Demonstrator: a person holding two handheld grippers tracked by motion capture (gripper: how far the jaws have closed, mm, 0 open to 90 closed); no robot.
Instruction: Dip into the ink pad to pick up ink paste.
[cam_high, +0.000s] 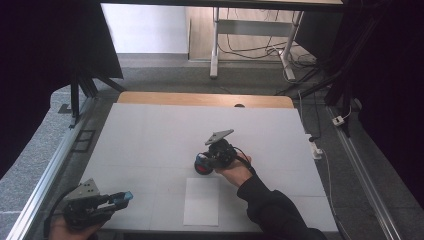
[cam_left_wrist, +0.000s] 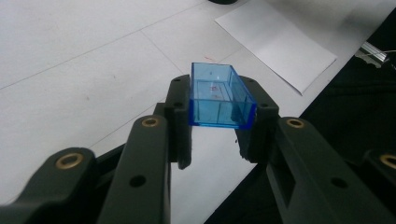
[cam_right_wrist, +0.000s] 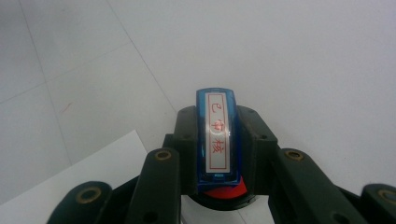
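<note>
The left tool (cam_left_wrist: 223, 128) pinches a clear blue cap (cam_left_wrist: 221, 95) — an open-mouthed rectangular shell — by its two long sides. In the left gripper view its long axis runs straight away from the camera, in line with the jaws, and the open hollow faces up; faint red marks show through its floor, too blurred to read. In the high view this cap (cam_high: 125, 197) sits at the tip of the left tool (cam_high: 120, 199), low at the near left corner of the white surface (cam_high: 150, 135), pointing toward the right.

The right tool (cam_right_wrist: 218, 154) is pressed onto a blue stamp (cam_right_wrist: 218, 137) held between its jaws, long axis also running away from the camera. The stamp's top carries a white label with a red border and three red characters in a column (I cannot read them with certainty). Below it a red disc in a black ring (cam_right_wrist: 227, 195) peeks out — whether the stamp touches it I cannot tell.

The high view places the right tool (cam_high: 202, 162) near the middle of the surface, just beyond a white sheet of paper (cam_high: 201, 201), with the red round piece (cam_high: 202, 169) under its tip; the label is not legible there. The left gripper view catches the paper's corner (cam_left_wrist: 280, 44).
</note>
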